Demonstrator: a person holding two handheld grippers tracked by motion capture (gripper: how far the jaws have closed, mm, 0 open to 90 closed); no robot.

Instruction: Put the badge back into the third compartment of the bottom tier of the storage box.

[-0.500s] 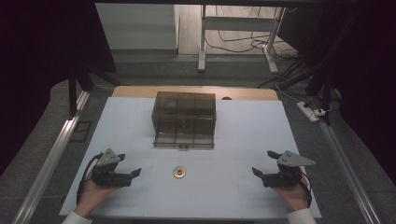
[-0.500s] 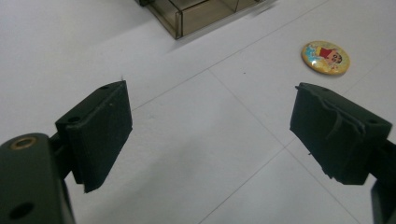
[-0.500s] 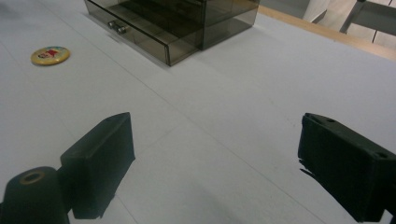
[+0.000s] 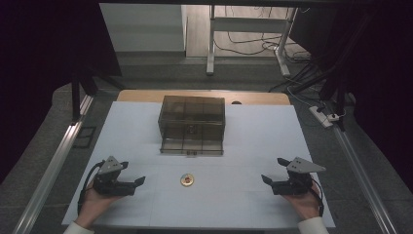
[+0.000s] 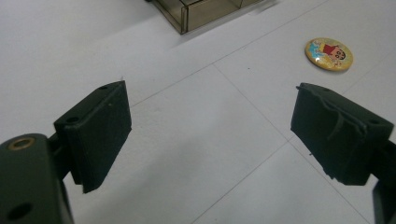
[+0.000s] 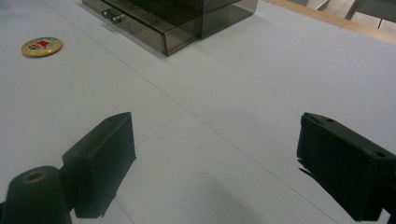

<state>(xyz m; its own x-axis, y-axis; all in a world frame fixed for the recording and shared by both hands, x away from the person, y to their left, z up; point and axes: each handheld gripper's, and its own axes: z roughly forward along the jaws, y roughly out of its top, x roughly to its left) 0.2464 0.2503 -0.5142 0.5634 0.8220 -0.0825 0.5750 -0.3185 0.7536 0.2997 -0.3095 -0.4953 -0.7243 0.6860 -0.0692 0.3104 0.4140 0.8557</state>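
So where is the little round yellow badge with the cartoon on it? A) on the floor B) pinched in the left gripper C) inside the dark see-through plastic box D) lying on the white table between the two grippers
D: the little round yellow badge lies flat on the white table, in front of the dark see-through plastic box, between the open left gripper and open right gripper, touching neither.

No readable text, nos. or brand marks anywhere. Closest thing is the round badge (image 5: 328,53) on the white tabletop (image 5: 201,140): printed cartoon figure in red on a yellow/blue ground, no lettering legible in either gripper view, and too small to tell in the high view. The smoky clear drawer box (image 4: 192,124) carries no label that can be made out.
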